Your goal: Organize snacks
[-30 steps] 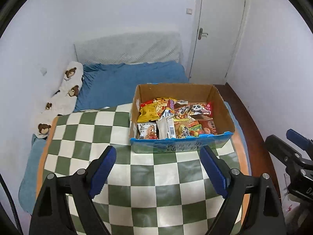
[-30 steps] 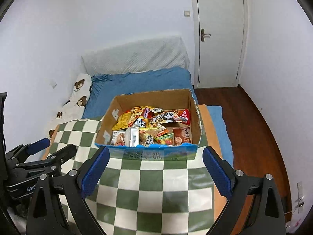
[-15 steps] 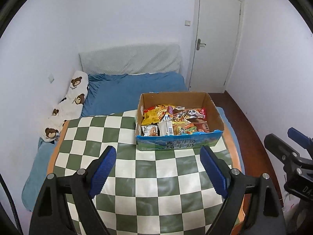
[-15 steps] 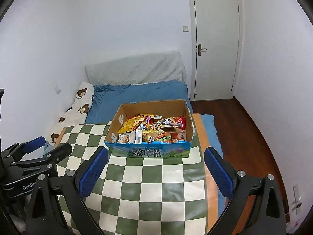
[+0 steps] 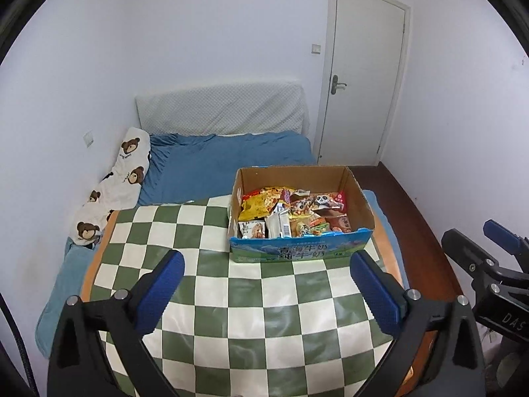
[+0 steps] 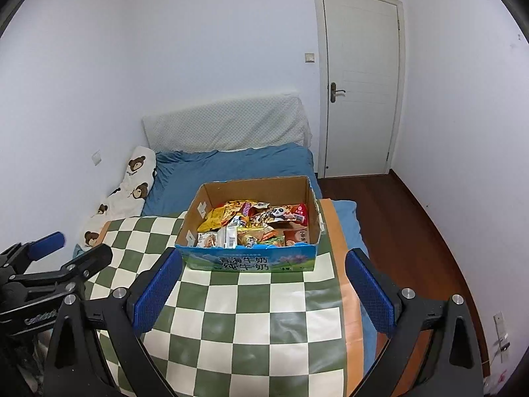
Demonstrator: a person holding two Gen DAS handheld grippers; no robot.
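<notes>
- Your left gripper point(image 5: 266, 292) has its fingers point(image 5: 158, 294) spread wide apart, and they have just been opening further; nothing lies between them, only the checked cloth point(image 5: 231, 314) below.
- Your right gripper point(image 6: 263, 292) also has its fingers point(image 6: 155, 292) well apart and holds nothing.
- The snacks point(image 5: 291, 210) lie packed in an open cardboard box point(image 5: 299, 251), piled loosely: yellow and red packets toward the back, white and green ones along the front wall.
- The box stands on the cloth-covered worktop point(image 5: 99, 258), at its far right part, with the long axis running left to right across both views.
- From the left gripper, the box lies ahead and to the right, well apart from the fingertips. From the right gripper, the cardboard box point(image 6: 251, 261) lies straight ahead and just past the fingertips.
- Judgement: the right hand is the nearer and is better lined up with the snacks point(image 6: 254, 221); a forward, downward reach over the front wall would serve it. The left hand would have to travel rightward first.
- No packet lies on the cloth outside the box, so the sorting appears either complete or not yet begun; the views do not settle which.
- Beyond the worktop lies a bed point(image 5: 224, 162) with a blue sheet and a bear-print pillow point(image 5: 122, 178); a closed door point(image 5: 360, 76) stands at the far right.
</notes>
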